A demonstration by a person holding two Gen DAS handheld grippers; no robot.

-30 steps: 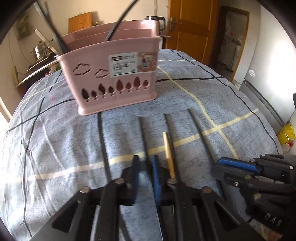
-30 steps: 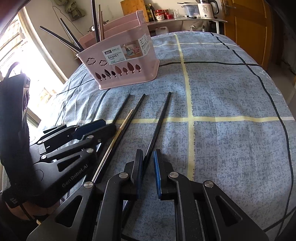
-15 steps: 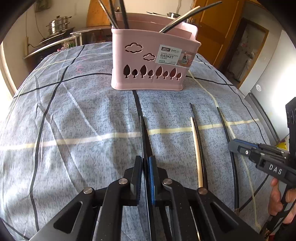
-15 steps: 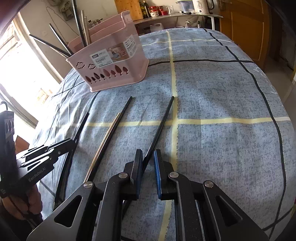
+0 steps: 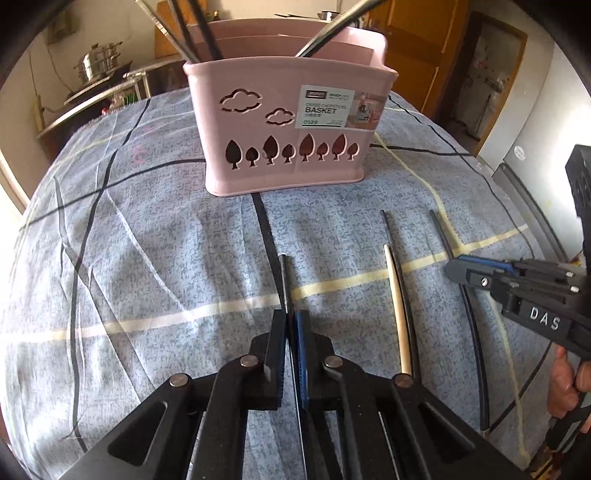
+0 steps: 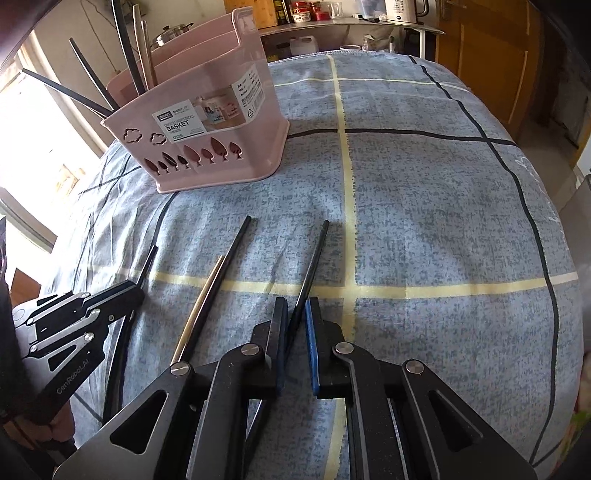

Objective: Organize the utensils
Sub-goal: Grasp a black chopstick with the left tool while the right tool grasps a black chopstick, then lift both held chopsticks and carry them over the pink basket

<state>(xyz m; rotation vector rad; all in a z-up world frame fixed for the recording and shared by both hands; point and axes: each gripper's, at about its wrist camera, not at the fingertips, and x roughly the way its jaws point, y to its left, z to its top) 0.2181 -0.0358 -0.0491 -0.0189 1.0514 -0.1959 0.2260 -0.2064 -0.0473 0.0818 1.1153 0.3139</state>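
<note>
A pink chopstick basket [image 5: 288,129] [image 6: 207,140] stands upright on the blue checked cloth [image 5: 147,258] with several chopsticks in it. My left gripper [image 5: 290,317] [image 6: 136,291] is shut on a black chopstick [image 5: 283,280] whose tip points at the basket. My right gripper [image 6: 295,306] [image 5: 454,267] straddles another black chopstick [image 6: 314,258]. Its jaws are closing, and a thin gap still shows beside the stick. Between the two grippers a wooden chopstick [image 5: 397,306] [image 6: 201,302] lies against a further black one [image 6: 232,258].
Behind the cloth-covered surface stand a shelf with a steel pot [image 5: 99,62], a counter with a kettle [image 6: 402,11] and wooden doors [image 5: 417,44]. The cloth curves down at the right edge [image 6: 554,295]. A person's hand [image 5: 565,384] holds the right gripper's handle.
The left gripper has swung to face the basket head-on, moved closer to it and shut on the black chopstick. The right gripper's jaws have narrowed around their chopstick.
</note>
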